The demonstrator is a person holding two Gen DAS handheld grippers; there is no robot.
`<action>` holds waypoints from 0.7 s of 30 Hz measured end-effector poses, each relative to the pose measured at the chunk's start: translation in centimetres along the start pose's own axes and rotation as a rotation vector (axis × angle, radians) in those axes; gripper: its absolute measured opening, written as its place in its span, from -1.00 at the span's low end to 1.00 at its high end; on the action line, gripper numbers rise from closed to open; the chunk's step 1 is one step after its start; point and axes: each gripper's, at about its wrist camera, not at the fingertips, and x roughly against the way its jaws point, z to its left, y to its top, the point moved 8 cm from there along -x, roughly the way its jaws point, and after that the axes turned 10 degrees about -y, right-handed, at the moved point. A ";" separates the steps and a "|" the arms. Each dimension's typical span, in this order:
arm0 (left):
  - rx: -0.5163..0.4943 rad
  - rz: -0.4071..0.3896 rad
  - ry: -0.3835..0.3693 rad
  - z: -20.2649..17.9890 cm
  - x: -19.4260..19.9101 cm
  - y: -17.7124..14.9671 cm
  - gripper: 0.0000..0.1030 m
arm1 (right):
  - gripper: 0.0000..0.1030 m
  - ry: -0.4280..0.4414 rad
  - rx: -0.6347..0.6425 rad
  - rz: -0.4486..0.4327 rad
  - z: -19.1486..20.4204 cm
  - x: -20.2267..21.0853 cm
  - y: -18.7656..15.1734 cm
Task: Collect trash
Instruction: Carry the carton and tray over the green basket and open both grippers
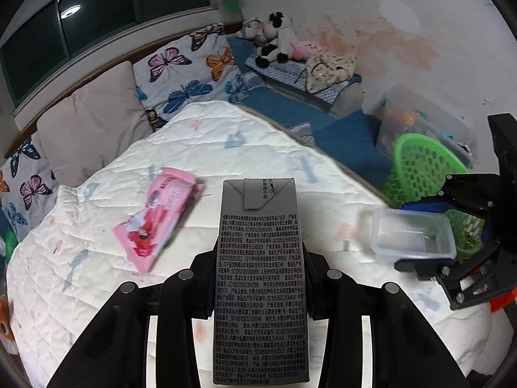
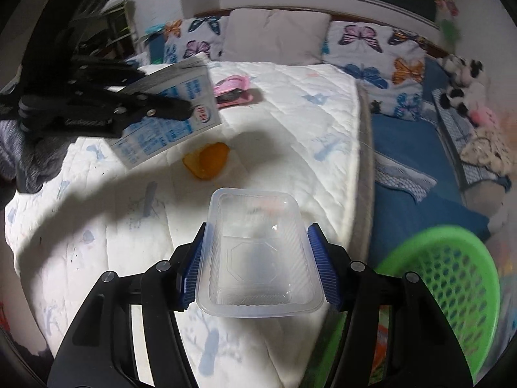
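Mid-carry: left gripper (image 1: 260, 278) clamping grey printed milk carton (image 1: 261, 278), right gripper (image 2: 258, 271) clear plastic tray (image 2: 257, 255); next, right into green mesh basket (image 2: 452, 278).

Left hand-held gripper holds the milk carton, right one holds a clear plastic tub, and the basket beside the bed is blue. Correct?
Not quite: the basket is green, as the right wrist view shows. The left hand-held gripper does hold the milk carton, and the right hand-held gripper the clear plastic tub.

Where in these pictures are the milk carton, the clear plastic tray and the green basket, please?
milk carton (image 1: 261, 278): left wrist view, middle of its printed grey side.
clear plastic tray (image 2: 258, 252): right wrist view, its see-through floor.
green basket (image 2: 458, 278): right wrist view, inner mesh wall.
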 end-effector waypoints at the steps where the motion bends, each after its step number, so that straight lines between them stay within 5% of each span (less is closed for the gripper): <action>1: -0.004 -0.001 -0.008 -0.9 0.1 0.0 -0.26 | 0.17 -0.015 -0.010 0.001 -0.4 0.3 -0.3; 21: -0.105 0.001 -0.129 -14.1 -1.6 2.5 -0.26 | 0.18 -0.229 -0.304 0.089 -12.7 3.4 -10.3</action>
